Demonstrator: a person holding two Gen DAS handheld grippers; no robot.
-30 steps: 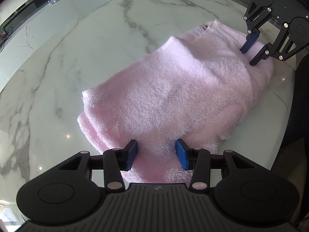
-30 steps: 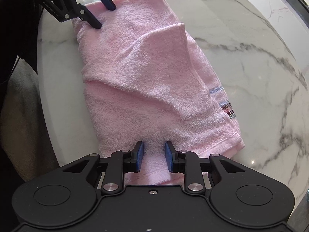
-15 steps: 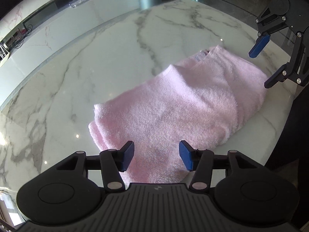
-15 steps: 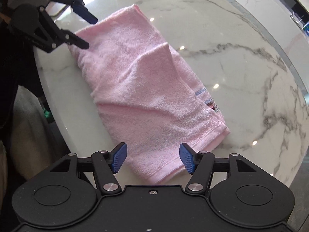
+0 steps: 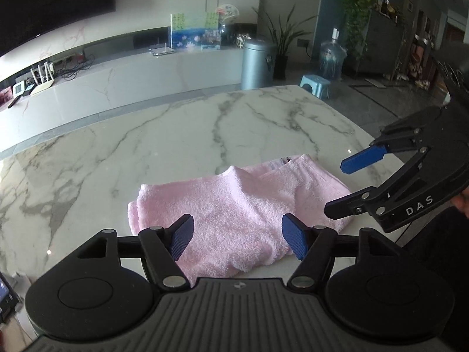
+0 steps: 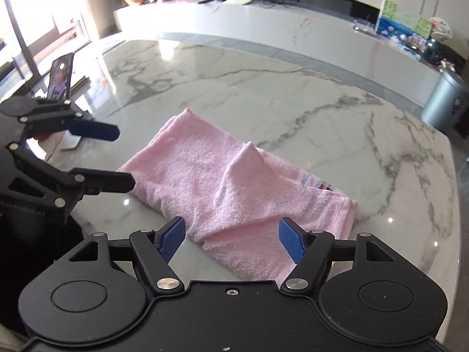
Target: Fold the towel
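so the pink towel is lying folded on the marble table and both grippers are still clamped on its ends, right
Not quite. The pink towel does lie folded on the marble table, but neither gripper grips it: the left gripper and right gripper both hang open above it, as both wrist views show.

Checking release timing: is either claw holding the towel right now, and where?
Nothing is held. The left claw and right claw have just been opening, and both are clear of the pink towel on the marble table.

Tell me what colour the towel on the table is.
Pink; the towel shows best in the right wrist view.
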